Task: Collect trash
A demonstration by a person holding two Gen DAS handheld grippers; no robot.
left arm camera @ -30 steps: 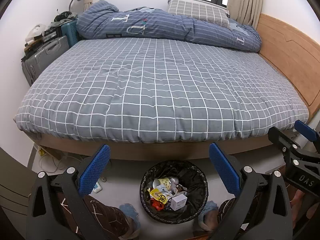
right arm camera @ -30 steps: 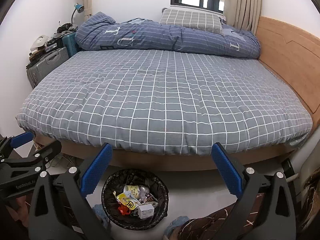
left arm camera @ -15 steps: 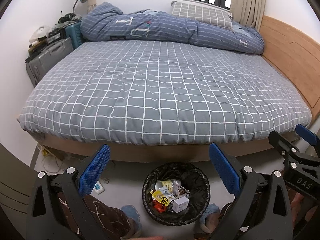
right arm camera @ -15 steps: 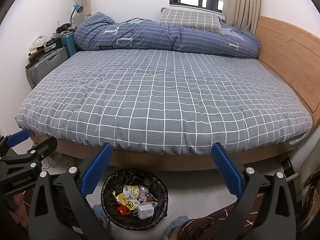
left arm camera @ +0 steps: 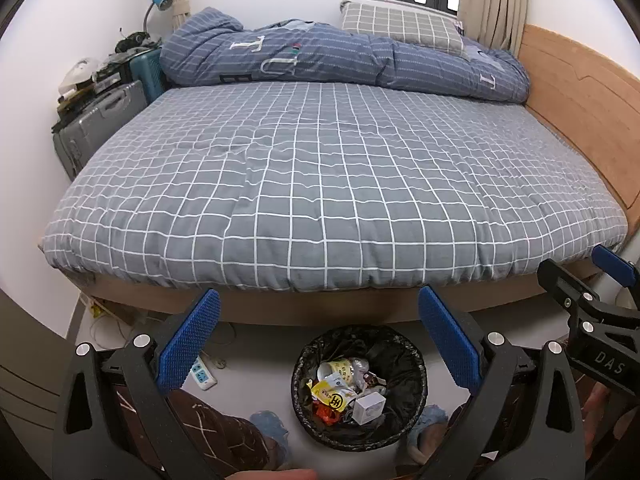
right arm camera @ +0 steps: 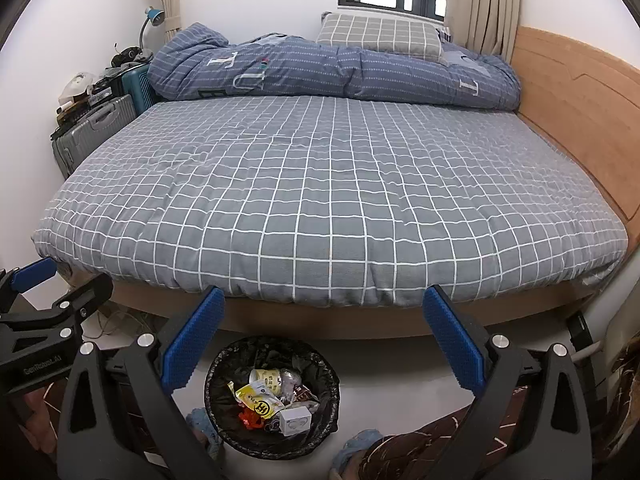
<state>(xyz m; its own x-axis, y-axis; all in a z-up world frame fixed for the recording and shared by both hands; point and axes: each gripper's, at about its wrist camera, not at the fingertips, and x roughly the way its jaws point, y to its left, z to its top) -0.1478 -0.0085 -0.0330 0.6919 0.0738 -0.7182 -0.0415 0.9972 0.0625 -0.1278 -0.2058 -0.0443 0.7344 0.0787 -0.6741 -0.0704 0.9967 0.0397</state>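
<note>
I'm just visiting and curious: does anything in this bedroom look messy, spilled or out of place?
Mostly no. The trash sits inside the bin, with none seen on the bed cover. The blue duvet lies bunched along the far side, and a power strip with loose cables lies on the floor by the bed.

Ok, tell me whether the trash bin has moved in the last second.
No. In the right wrist view the trash bin sits at the same spot on the floor, just below the near edge of the bed.
</note>
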